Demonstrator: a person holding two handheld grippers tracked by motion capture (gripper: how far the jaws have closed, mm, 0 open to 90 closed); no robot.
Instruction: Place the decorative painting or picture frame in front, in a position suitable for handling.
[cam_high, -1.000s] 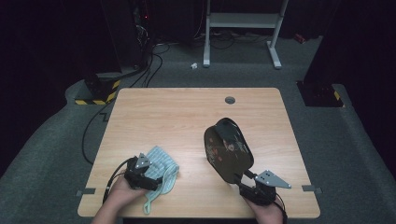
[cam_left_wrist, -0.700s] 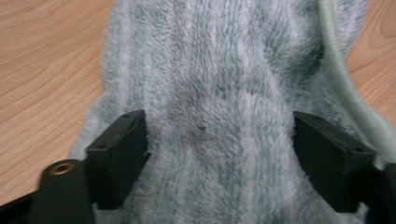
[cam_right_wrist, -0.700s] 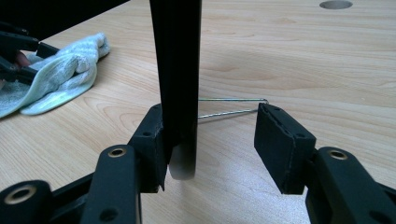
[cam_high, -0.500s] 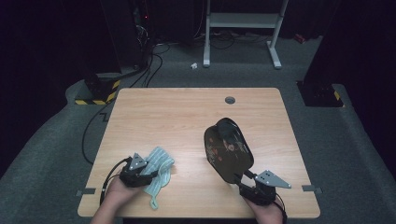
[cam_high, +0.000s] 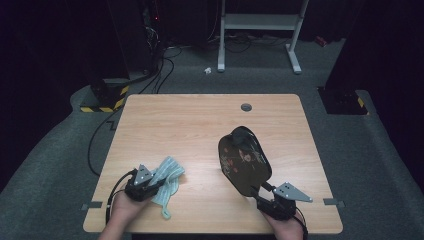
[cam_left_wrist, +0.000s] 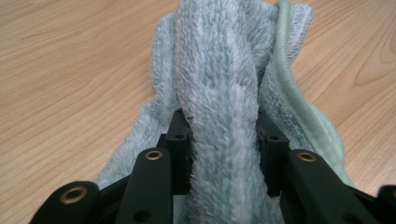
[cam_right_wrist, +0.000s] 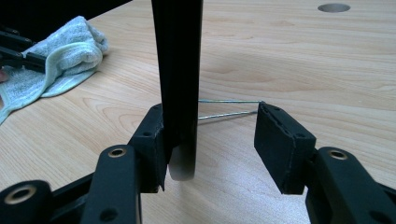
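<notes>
No brand, label or lettering can be read on anything here.

The left hand-held gripper sits near the front left corner of the tabletop. Its jaws have just been closing, and the left gripper view shows them pressed on both sides of a bunched fold of the pale green towel. From above, the rest of the towel lies crumpled on the wood just beyond that gripper.

The right hand-held gripper, near the front right edge, bears a dark oval tray that stands tilted up on its edge, with a faint patterned decoration on its face in the high view. In the right gripper view the tray appears edge-on as a thin black slab: it lies against one jaw, while the other jaw stands clear of it with a gap between, so the jaws are not clamped on it. That view also shows the towel off to the side and a round cable hole at the tabletop's far edge.
</notes>
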